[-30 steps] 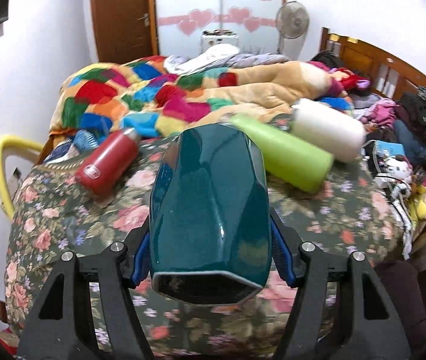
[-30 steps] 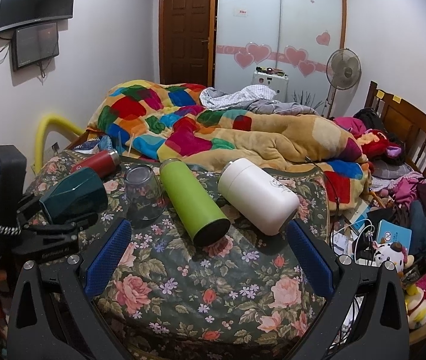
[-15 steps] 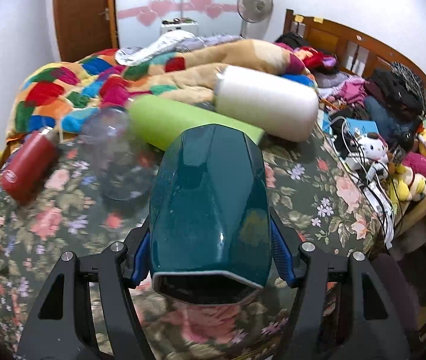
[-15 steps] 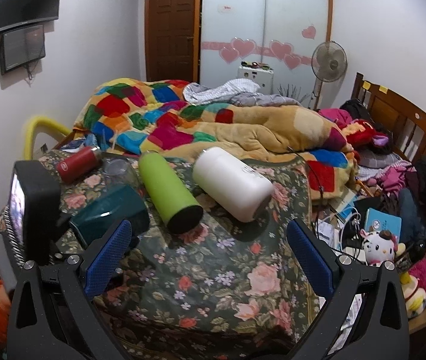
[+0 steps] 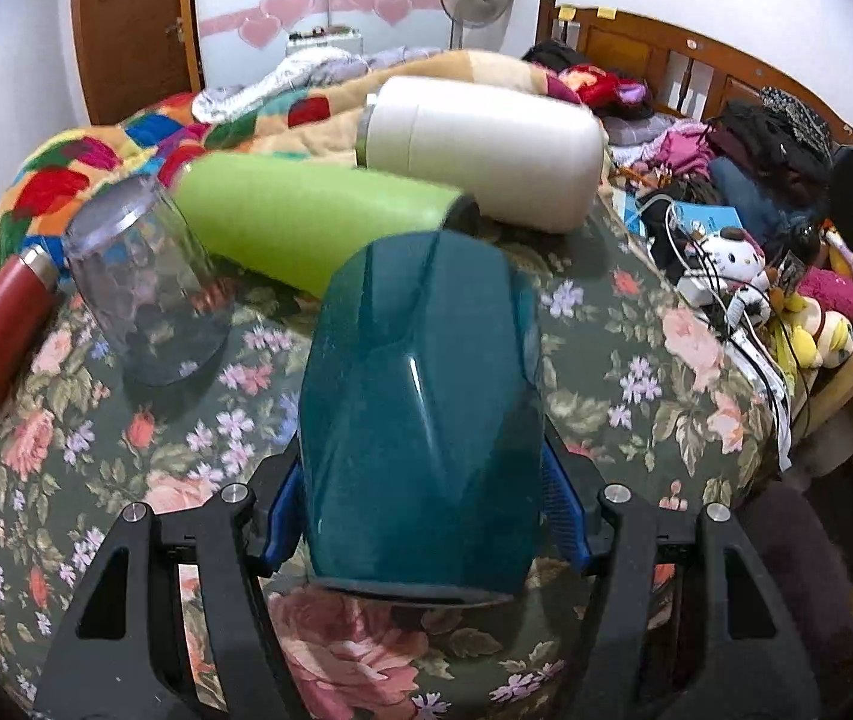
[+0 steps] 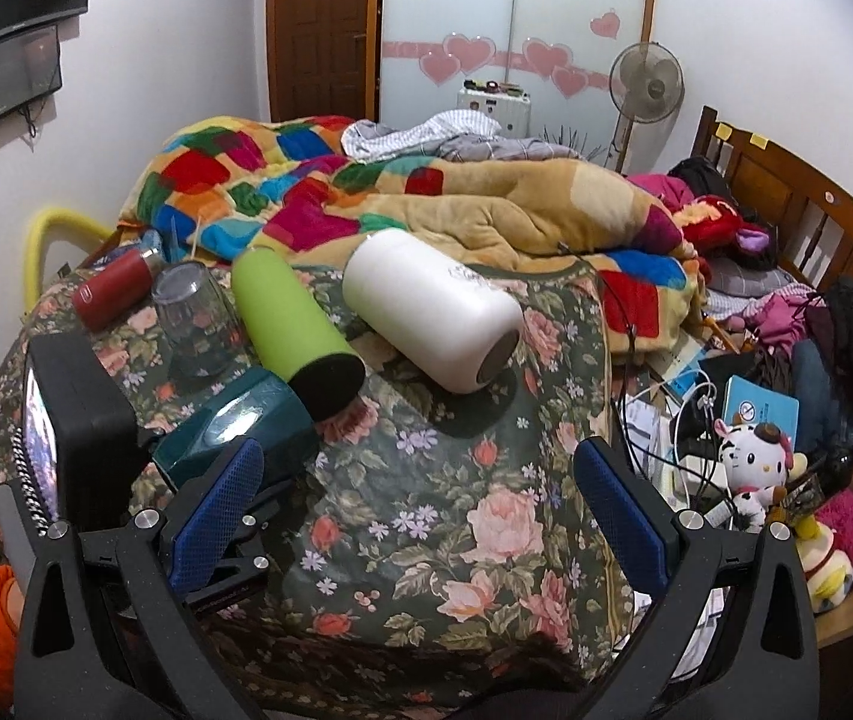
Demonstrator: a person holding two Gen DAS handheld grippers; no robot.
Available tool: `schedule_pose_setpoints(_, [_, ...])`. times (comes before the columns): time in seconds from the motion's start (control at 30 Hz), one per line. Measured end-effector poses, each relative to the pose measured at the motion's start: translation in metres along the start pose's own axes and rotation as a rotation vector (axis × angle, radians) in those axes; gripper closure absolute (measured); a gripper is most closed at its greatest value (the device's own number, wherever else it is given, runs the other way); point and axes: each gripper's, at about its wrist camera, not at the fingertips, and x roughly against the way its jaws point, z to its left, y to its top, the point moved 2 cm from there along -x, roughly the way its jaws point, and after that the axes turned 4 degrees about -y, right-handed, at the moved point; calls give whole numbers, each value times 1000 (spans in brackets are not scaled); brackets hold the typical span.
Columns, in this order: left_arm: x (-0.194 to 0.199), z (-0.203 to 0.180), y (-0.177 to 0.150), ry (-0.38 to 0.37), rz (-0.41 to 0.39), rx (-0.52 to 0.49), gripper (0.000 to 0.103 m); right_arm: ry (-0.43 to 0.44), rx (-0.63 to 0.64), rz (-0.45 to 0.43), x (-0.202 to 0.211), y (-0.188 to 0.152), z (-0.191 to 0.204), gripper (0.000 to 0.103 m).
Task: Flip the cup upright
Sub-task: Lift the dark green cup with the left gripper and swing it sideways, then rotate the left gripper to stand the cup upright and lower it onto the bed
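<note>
A dark teal faceted cup (image 5: pixel 420 414) is held on its side between my left gripper's (image 5: pixel 426 510) blue pads, its open mouth toward the camera, just above the floral cloth. The right wrist view shows it too (image 6: pixel 240 426), low at the left beside the left gripper's body. My right gripper (image 6: pixel 420 492) is open and empty above the floral cloth (image 6: pixel 456 480). A clear glass tumbler (image 5: pixel 144 288) stands upside down left of the teal cup; it also shows in the right wrist view (image 6: pixel 198 318).
A green bottle (image 6: pixel 294 324), a white bottle (image 6: pixel 432 312) and a red bottle (image 6: pixel 114 294) lie on their sides on the cloth. A patchwork quilt (image 6: pixel 426 198) is piled behind. Cables, plush toys (image 6: pixel 750 462) and clothes crowd the right side.
My left gripper has carried the teal cup right and forward, toward the green bottle, and lower over the cloth. The right gripper has shifted slightly and stays open.
</note>
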Motion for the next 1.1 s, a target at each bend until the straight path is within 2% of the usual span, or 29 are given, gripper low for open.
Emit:
schedule_pose_setpoints(0.07, [-5, 1, -4, -4, 32, 9, 37, 3, 0, 10, -2, -2, 0, 0])
schedule_pose_setpoints(0.2, [-4, -1, -7, -10, 48, 5, 37, 6, 2, 20, -3, -4, 1, 0])
schedule_pose_setpoints(0.43, [4, 2, -8, -87, 82, 69, 36, 14, 3, 29, -5, -4, 4, 0])
schedule_pose_setpoints(0.57, [19, -2, -9, -73, 75, 49, 35, 27, -3, 29, -3, -3, 6, 0])
schedule_pose_setpoints(0.67, [38, -2, -10, -65, 52, 36, 30, 42, -8, 29, 0, -3, 10, 0])
schedule_pose_setpoints(0.87, [82, 28, -18, 17, -12, 92, 26, 91, -30, 50, -3, -2, 19, 0])
schedule_pose_setpoints(0.93, [95, 46, -22, 68, -35, 125, 20, 104, -33, 70, -9, -2, 25, 0])
schedule_pose_setpoints(1.1, [122, 80, -36, 236, -62, 160, 19, 160, -40, 153, -31, -10, 44, 0])
